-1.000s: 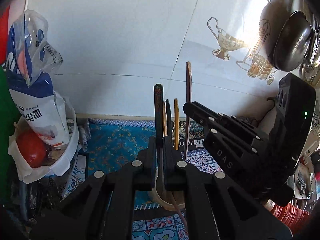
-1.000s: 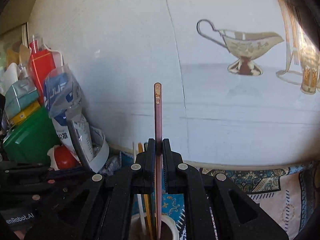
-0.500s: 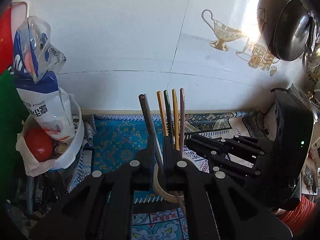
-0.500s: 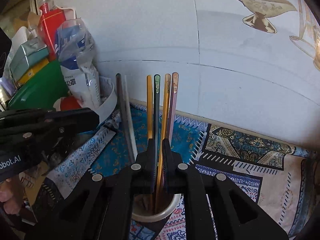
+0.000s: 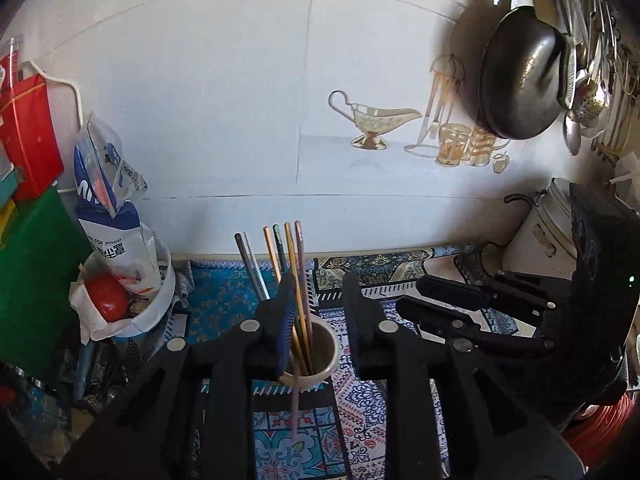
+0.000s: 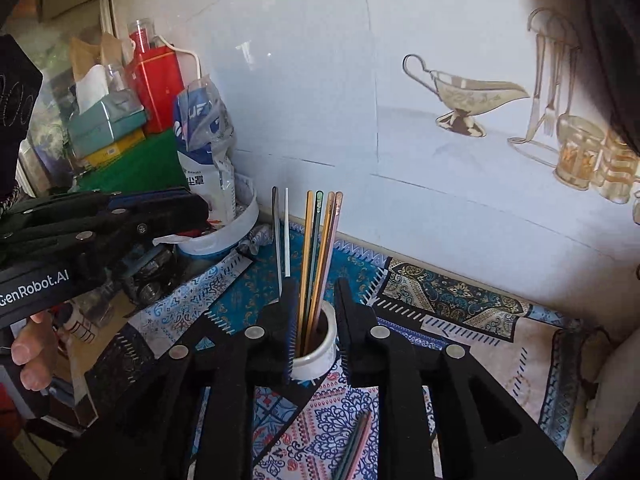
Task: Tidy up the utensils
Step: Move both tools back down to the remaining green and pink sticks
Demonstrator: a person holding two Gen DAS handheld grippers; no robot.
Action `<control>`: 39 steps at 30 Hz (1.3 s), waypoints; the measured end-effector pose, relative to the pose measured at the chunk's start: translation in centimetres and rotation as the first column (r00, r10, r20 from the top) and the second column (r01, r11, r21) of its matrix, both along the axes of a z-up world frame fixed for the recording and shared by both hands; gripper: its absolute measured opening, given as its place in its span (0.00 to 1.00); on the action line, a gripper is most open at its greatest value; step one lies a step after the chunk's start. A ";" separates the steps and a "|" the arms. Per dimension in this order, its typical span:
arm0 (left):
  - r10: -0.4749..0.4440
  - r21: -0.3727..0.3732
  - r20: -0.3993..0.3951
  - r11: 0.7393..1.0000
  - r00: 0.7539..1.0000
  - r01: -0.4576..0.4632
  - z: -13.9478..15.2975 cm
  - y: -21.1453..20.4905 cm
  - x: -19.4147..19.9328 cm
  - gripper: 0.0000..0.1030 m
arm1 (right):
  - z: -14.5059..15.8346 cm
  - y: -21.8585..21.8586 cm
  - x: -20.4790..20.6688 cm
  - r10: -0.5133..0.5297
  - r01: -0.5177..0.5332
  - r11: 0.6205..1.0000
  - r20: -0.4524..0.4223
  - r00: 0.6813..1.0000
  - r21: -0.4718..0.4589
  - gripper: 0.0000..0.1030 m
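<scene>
Done so far: your cup [image 6: 318, 346] on the patterned cloth [image 6: 460, 304] holds six chopsticks [image 6: 320, 248] standing upright, and neither tool holds any of them.
Left to do: at least two more chopsticks [image 6: 354, 446] lie flat on the cloth near its front edge, just in front of the cup; judging by the task, these go in next.
Count in cup: six, namely a dark one and a white one leaning left, then four coloured ones close together (orange, dark green, tan, pink).
Count loose: a pink and a greenish one, seen partly under your right tool; more may be hidden.
Left gripper [image 5: 316, 312]: released, jaws spread on either side of the cup, nothing between them.
Right gripper [image 6: 316, 314]: also released, jaws wide around the cup, gripping nothing.
Cup position: mid-cloth, well out from the tiled wall [image 6: 304, 92], right of the white bowl [image 6: 232, 232] with the bag.
</scene>
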State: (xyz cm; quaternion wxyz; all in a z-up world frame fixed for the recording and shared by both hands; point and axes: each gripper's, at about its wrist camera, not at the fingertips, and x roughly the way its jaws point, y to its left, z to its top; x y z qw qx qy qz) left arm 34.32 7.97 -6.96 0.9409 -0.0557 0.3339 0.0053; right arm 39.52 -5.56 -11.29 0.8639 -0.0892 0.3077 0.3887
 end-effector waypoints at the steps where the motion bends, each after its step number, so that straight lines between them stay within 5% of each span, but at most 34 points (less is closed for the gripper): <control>1: -0.005 0.000 0.006 1.000 1.000 0.005 0.2 -0.7 -0.4 0.30 | 0.2 -0.6 -0.3 -0.004 0.004 1.000 0.005 1.000 0.004 0.27; 6: -0.035 0.004 0.005 0.999 0.999 0.035 0.5 -4.2 -1.7 0.45 | 0.2 -3.9 -1.5 -0.038 0.038 0.999 0.016 0.999 0.000 0.38; 12: -0.059 -0.038 -0.067 0.998 0.996 0.057 -2.3 -7.4 -1.8 0.49 | -1.2 -7.3 -2.4 -0.090 0.090 0.995 0.002 0.996 -0.044 0.43; 18: -0.052 -0.038 -0.212 0.998 0.976 0.045 -8.3 -9.3 -0.8 0.49 | -4.5 -10.3 -2.6 -0.134 0.126 0.986 -0.064 0.989 -0.112 0.44; 26: -0.029 -0.024 -0.436 0.999 0.899 0.021 -18.4 -10.5 -0.1 0.49 | -10.5 -11.8 -2.6 -0.163 0.120 0.963 -0.165 0.973 -0.242 0.44; 28: -0.034 -0.029 -0.479 0.999 0.877 0.022 -20.4 -10.8 0.0 0.47 | -12.0 -11.8 -2.5 -0.165 0.109 0.957 -0.198 0.966 -0.268 0.44; 33: -0.073 -0.090 -0.554 0.996 0.829 0.028 -23.8 -11.5 -0.1 0.21 | -15.2 -11.9 -2.9 -0.172 0.091 0.948 -0.250 0.953 -0.306 0.44; 39: -0.107 -0.130 -0.565 0.991 0.818 0.040 -24.9 -12.1 -0.2 0.18 | -17.1 -12.1 -3.6 -0.168 0.071 0.948 -0.297 0.940 -0.312 0.44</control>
